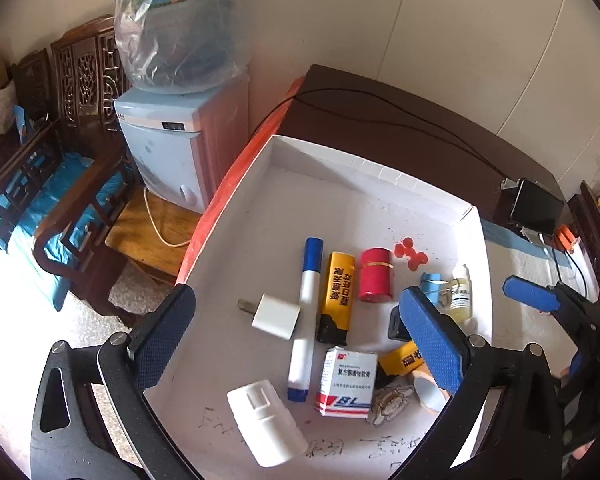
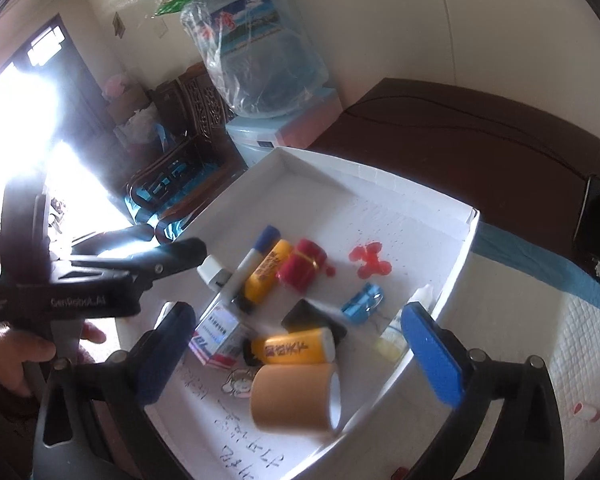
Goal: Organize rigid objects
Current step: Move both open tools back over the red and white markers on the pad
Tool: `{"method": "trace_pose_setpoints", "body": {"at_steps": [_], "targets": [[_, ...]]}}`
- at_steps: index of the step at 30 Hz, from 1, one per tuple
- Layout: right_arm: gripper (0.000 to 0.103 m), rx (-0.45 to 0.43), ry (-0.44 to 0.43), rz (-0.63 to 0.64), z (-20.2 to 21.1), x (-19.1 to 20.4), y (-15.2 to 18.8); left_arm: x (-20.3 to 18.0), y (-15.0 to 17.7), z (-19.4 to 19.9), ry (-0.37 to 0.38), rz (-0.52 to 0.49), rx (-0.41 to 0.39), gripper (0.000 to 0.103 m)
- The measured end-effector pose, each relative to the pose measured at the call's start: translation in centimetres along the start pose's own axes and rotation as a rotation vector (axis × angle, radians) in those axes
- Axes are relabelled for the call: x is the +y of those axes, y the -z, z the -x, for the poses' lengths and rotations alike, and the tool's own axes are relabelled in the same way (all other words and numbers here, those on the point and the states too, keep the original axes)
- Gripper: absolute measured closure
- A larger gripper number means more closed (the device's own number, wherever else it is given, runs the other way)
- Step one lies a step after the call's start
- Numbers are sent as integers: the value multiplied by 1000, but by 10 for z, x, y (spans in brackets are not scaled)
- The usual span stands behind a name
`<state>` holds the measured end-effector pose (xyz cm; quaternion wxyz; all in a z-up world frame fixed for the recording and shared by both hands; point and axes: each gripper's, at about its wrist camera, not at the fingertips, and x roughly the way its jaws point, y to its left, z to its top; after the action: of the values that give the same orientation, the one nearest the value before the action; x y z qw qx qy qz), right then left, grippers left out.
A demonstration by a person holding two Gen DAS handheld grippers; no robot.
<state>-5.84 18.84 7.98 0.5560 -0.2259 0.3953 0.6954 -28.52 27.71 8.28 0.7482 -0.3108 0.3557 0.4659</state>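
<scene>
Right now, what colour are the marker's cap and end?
Blue, on a white marker; the left wrist view shows it best.

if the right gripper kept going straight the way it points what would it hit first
Probably the tan roll of tape, blurred, low between the open right gripper's fingers inside the white cardboard box. Just beyond it lies the yellow cylinder with a white cap. Depth is hard to judge through the fisheye.
</scene>
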Motion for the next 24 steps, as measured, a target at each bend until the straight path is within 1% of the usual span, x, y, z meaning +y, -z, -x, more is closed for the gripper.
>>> {"method": "trace_pose_setpoints", "body": {"at_steps": [3, 7, 9, 10, 14, 17, 21, 24], "targets": [[0, -24, 5, 31, 11, 11, 2, -2, 3, 10, 2, 0, -16, 0], [0, -65, 4, 25, 32, 17, 6, -7, 6, 29, 11, -4, -42, 0], [0, -97, 22, 7, 44, 16, 8, -10, 8, 39, 16, -12, -55, 0], [0, -124, 46, -14, 53, 13, 10, -13, 9, 44, 22, -15, -63, 0], [0, -221, 125, -127, 85, -10, 18, -28, 17, 61, 68, -34, -84, 0], [0, -278, 194, -215, 108, -36, 28, -47, 25, 67, 101, -71, -80, 0], [0, -307, 275, -354, 137, -78, 52, -84, 37, 67, 162, -138, -48, 0], [0, -323, 315, -436, 160, -103, 72, -119, 48, 60, 217, -216, -7, 0]]}}
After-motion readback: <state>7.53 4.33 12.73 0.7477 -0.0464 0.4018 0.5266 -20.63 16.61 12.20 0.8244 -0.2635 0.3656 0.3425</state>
